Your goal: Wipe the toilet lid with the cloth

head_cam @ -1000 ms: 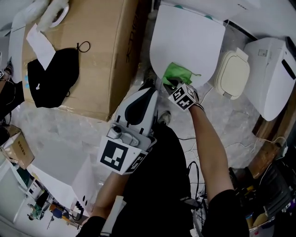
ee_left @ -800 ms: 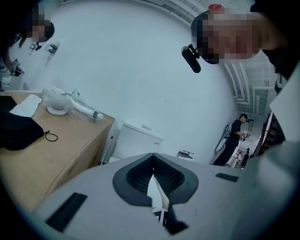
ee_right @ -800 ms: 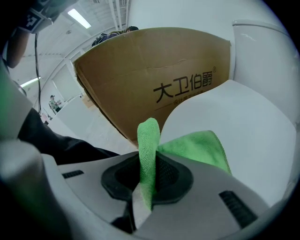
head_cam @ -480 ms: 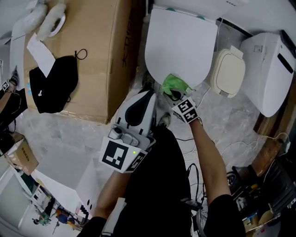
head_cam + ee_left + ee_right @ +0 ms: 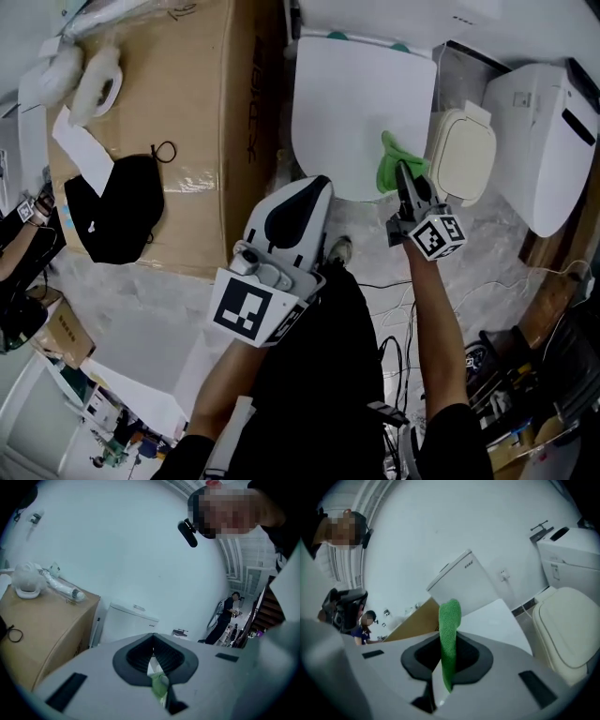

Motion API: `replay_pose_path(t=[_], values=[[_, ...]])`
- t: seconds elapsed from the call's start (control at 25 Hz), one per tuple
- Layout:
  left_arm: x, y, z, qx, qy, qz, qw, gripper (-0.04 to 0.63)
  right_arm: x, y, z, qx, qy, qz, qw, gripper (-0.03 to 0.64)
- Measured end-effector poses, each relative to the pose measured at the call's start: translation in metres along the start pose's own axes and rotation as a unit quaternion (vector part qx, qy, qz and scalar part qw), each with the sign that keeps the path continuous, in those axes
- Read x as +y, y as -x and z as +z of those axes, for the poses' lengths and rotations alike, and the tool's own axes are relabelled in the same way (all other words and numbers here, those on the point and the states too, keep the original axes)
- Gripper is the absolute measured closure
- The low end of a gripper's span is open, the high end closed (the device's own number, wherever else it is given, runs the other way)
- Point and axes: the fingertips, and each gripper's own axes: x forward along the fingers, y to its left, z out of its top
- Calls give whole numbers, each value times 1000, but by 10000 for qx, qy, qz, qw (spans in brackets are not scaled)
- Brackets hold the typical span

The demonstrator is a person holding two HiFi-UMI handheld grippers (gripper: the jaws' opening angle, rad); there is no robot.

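The white toilet lid [image 5: 356, 103] lies shut at the top middle of the head view. A green cloth [image 5: 394, 164] rests on its right front edge, and my right gripper [image 5: 403, 180] is shut on it. In the right gripper view the cloth [image 5: 450, 620] stands up between the jaws of that gripper [image 5: 447, 667], with the lid [image 5: 492, 616] and tank [image 5: 464, 581] behind. My left gripper [image 5: 314, 187] hovers just in front of the lid's near edge with nothing in it. Its jaws stand together in the left gripper view [image 5: 153, 667].
A large cardboard box [image 5: 187, 112] stands left of the toilet, with a black cap [image 5: 117, 206] and paper on it. A cream bin [image 5: 466, 155] and a white appliance [image 5: 544, 131] sit to the right. Cables [image 5: 394, 347] lie on the marble floor.
My right gripper has dragged the green cloth from the lid's front middle across to its right edge. The left gripper has stayed near the lid's front.
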Motion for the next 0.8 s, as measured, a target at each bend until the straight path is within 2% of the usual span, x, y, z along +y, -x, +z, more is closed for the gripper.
replay_pose_path(t=[0.2, 0.44, 0.64, 0.8], values=[[16, -27, 7, 86, 80, -77, 9999, 588, -49, -13, 82, -1019, -398, -784, 9909, 561], [42, -55, 9, 124, 216, -103, 9996, 588, -100, -56, 126, -1380, -249, -1594, 9772, 561], [58, -75, 10, 189, 227, -146, 9995, 588, -133, -96, 137, -1497, -336, -2128, 9650, 561], [72, -86, 13, 199, 290, -128, 9993, 588, -152, -133, 117, -938, -137, -2328, 9679, 561]])
